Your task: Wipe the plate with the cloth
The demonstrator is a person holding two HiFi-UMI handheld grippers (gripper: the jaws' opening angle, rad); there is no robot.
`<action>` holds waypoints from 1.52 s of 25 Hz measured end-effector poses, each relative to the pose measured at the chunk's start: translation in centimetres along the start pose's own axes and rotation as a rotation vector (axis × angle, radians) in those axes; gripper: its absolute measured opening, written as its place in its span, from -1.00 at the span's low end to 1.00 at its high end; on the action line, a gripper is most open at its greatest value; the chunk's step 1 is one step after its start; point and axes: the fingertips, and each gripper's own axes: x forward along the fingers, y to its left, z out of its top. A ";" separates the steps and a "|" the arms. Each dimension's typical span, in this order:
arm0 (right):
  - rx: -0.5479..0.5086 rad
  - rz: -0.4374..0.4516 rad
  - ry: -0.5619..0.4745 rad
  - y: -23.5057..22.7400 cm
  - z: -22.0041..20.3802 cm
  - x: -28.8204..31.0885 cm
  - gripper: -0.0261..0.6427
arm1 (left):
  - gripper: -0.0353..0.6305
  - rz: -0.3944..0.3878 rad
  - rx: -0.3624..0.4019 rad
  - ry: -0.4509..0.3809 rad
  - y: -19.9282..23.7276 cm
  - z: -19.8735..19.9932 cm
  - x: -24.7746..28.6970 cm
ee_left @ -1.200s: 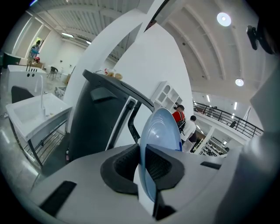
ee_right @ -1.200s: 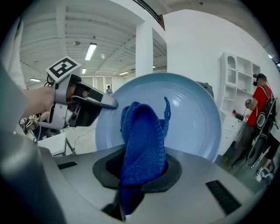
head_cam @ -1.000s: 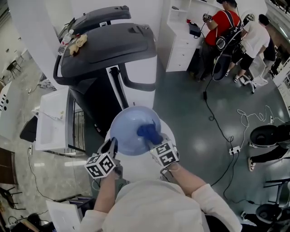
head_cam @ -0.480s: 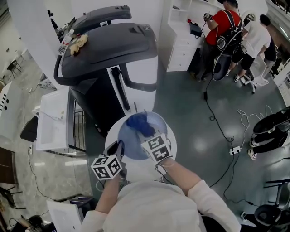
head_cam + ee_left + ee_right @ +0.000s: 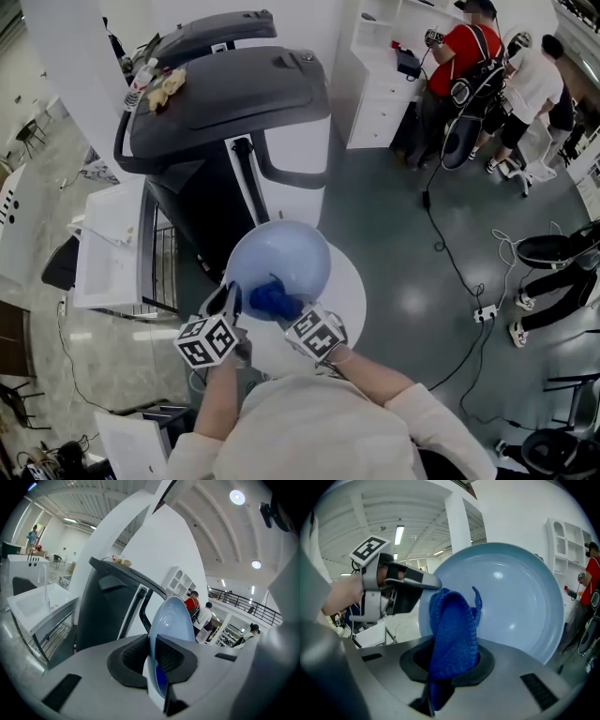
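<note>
Two grippers, both clamped on something, held out from pale sleeves [image 5: 309, 427] at the bottom of the head view. The left gripper [image 5: 152, 657] has its jaws pinched tight on the rim of the pale blue round plate [image 5: 281, 255]. Plate sits edge-on between the pads and is held tilted up above the small round white table [image 5: 349, 286]. The right gripper [image 5: 452, 663] is closed on the bright blue knitted cloth [image 5: 452, 625]. Cloth bunches out past the jaws and lies against the plate's lower inner face, close to the left gripper's side.

Beyond the table stands a big grey-and-white machine with dark grey lid [image 5: 225, 98], with small items [image 5: 155, 86] on its upper left corner. White sink unit [image 5: 108, 246] is left of it. Glossy grey floor [image 5: 394, 216] has a black cable [image 5: 441, 230] trailing across it. Far right: white shelf unit [image 5: 375, 80], with a person in red shirt [image 5: 457, 52] and others standing by it.
</note>
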 end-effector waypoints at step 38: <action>0.114 -0.307 -0.292 -12.3 4.3 -6.5 -0.67 | -0.76 0.016 -0.205 0.193 3.5 -7.5 3.3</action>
